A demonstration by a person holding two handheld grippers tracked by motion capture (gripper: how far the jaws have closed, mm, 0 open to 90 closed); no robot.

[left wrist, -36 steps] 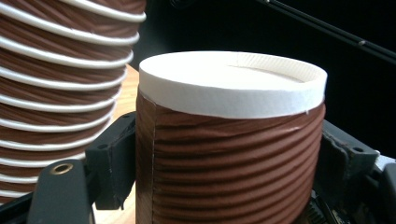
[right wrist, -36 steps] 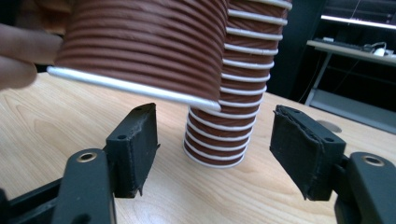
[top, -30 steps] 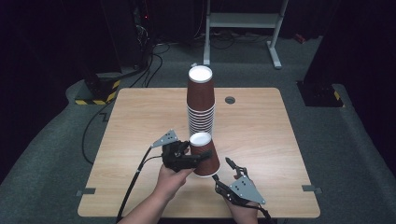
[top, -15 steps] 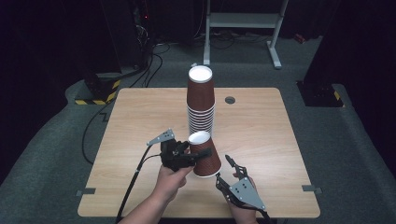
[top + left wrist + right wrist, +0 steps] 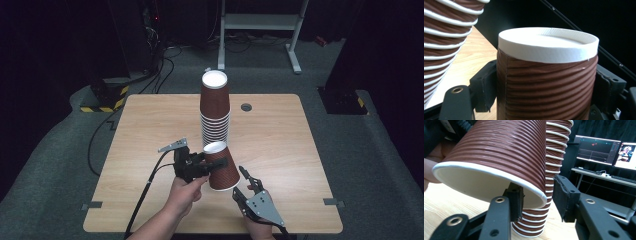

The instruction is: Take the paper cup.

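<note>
Right now the left gripper (image 5: 212, 165) is clamped on a brown ribbed paper cup (image 5: 222, 167) — its two black jaws press the cup's wall from either side, just under the white closed end (clear in the left gripper view, where the cup (image 5: 546, 82) sits squarely between the pads). Cup is held upside down and tilted: white bottom up toward the left gripper, open mouth down and toward the right gripper, off the table.

Right gripper (image 5: 248, 181) sits just beside the cup's mouth, and its jaws have just been closing. In the right gripper view one jaw pokes up inside the open rim of the cup (image 5: 499, 157), the other stands outside the wall with a visible gap — so the rim is between the jaws, but the outer pad isn't pressing on it. Call it not gripping.

Behind the held cup stands the stack of cups (image 5: 215, 107), same brown ribbed kind, upside down, white rims layered at its lower part. It stands upright near the middle of the wooden table (image 5: 150, 130), close behind the held cup; can't tell whether they touch.

Further out: a small round grommet (image 5: 245, 106) in the tabletop to the right of the stack, grey carpet around the table, a white metal frame (image 5: 260, 22) on the floor beyond it. Lit monitors (image 5: 599, 148) on a desk show in the right gripper view.
</note>
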